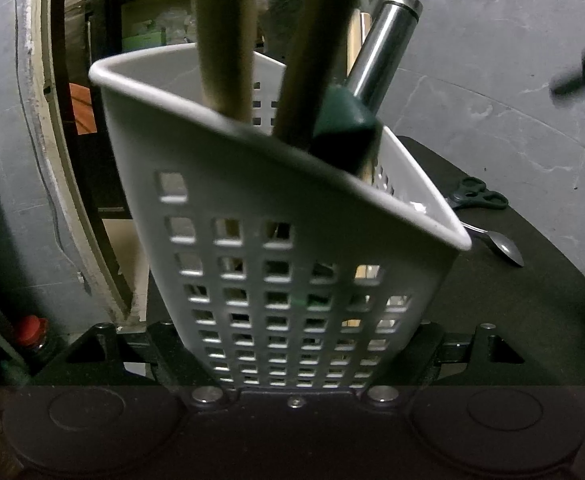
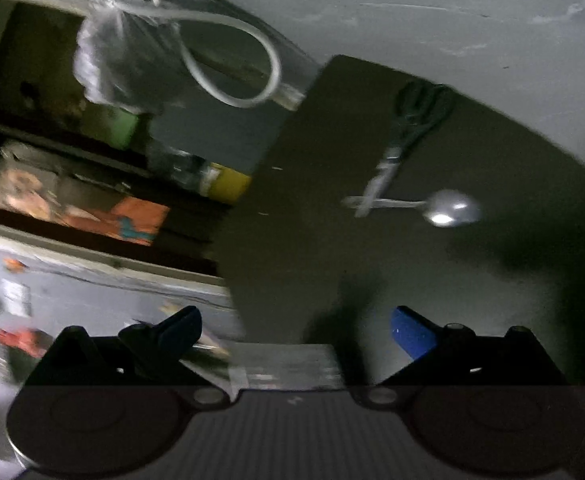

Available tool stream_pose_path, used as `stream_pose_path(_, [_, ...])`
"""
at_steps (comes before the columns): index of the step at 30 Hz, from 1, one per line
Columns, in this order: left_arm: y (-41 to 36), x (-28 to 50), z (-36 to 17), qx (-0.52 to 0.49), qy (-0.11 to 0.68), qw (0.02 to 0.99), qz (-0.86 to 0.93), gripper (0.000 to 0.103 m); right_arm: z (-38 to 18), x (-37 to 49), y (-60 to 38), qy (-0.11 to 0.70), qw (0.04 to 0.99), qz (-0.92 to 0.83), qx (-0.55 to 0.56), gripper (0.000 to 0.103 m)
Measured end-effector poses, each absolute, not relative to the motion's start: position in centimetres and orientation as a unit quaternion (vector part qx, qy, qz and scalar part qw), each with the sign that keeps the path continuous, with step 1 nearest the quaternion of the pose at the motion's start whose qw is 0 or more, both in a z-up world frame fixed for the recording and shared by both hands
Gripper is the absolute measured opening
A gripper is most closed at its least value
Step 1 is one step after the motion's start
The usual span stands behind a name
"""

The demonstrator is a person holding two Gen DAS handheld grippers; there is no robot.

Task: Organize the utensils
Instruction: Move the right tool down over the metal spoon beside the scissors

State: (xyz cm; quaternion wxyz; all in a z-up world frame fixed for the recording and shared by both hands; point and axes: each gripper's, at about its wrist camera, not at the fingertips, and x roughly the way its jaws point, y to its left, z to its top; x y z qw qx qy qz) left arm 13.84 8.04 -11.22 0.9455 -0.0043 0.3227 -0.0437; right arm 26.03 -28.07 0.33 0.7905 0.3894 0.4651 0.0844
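Utensils still out: steel spoon [image 2: 450, 208] and dark-handled scissors [image 2: 412, 120] by my dark table's [image 2: 292, 240] far edge; left gripper [image 1: 292, 360] clamps the white perforated caddy [image 1: 276, 280], right gripper [image 2: 296, 328] gapes empty, so I judge spoon pickup next.

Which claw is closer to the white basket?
Left. The left claw holds the white basket by its base. The right claw is open and empty, facing the spoon.
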Motion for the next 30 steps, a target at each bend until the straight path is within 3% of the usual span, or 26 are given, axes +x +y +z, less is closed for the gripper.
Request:
stream_pose_path(5, [7.8, 13.7, -11.2, -0.002, 0.324, 0.945, -0.038, 0.081, -1.7, 25.5, -27.2, 0.467, 0.838, 0.068, 0.275, 0.103])
stream_pose_path(11, [7.5, 13.9, -11.1, 0.001, 0.326, 0.945, -0.031, 0.081, -4.2, 25.5, -25.4, 0.396, 0.914, 0.032, 0.078, 0.103])
stream_pose_path(15, [7.3, 14.1, -11.2, 0.001, 0.328, 0.944, -0.025, 0.081, -6.2, 25.9, -25.2, 0.371, 0.928, 0.037, 0.003, 0.103])
stream_pose_path(30, [6.2, 14.1, -10.9, 0.002, 0.331, 0.944, -0.007, 0.081, -8.7, 28.5, -26.9, 0.364, 0.928, 0.064, -0.045, 0.103])
